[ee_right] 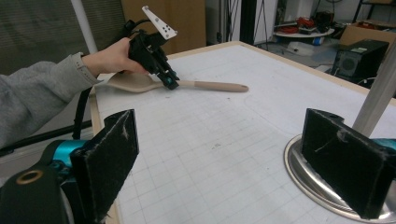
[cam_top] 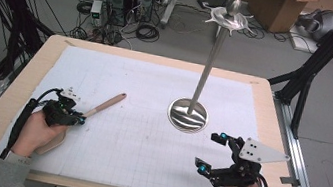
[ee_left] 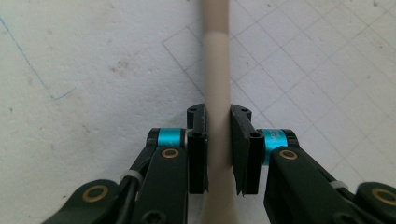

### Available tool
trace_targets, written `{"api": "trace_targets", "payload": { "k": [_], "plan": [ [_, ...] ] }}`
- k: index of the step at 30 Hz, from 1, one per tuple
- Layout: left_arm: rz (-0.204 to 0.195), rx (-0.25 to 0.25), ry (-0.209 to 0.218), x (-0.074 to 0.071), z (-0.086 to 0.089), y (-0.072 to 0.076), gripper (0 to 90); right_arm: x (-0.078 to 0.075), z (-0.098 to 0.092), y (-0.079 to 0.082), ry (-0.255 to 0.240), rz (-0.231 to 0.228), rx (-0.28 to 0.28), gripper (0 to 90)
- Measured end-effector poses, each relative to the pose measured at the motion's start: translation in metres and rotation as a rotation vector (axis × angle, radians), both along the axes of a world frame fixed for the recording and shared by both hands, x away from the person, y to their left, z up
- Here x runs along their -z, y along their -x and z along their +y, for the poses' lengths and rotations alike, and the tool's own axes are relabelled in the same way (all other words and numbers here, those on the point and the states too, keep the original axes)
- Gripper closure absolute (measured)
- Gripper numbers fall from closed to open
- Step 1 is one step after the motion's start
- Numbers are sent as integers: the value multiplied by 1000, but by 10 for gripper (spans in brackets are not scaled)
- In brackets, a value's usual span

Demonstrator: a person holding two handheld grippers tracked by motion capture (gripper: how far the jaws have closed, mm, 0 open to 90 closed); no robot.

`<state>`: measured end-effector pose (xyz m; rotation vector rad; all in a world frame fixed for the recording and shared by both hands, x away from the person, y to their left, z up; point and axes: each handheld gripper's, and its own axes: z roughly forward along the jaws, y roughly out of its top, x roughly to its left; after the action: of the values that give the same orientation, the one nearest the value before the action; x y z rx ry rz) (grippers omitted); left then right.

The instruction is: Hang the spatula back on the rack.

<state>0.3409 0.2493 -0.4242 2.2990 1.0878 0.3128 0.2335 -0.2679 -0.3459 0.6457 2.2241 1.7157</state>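
Left claw sits at 9 o'clock on the counter, its 2 jaws clamped on the handle of a wooden spoon. That spoon lies flat on the white grid mat, handle pointing toward 1 o'clock, bowl under the left hand. Right claw hovers at 4 o'clock with its jaws wide apart, gripping nothing. Just beyond it, near centre, a metal stand rises upright from its round base.

right gripper agape, wooden spoon (clamped afar)
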Motion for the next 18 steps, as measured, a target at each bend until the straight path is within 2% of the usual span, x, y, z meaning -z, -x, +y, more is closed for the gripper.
{"api": "trace_targets", "payload": {
  "k": [2, 7, 14, 18],
  "plan": [
    [-14, -1, -8, 0, 0, 0, 779, 0, -1, 1, -2, 4, 2, 107],
    [-12, -7, -1, -1, 2, 1, 780, 0, 1, 0, 2, 8, 0, 108],
    [-30, -9, 38, -6, 6, 3, 780, 0, 2, 0, 8, 5, -9, 107],
    [-37, -6, 85, -11, 9, 4, 780, -1, 2, 1, 1, 0, -13, 107]
  ]
}}
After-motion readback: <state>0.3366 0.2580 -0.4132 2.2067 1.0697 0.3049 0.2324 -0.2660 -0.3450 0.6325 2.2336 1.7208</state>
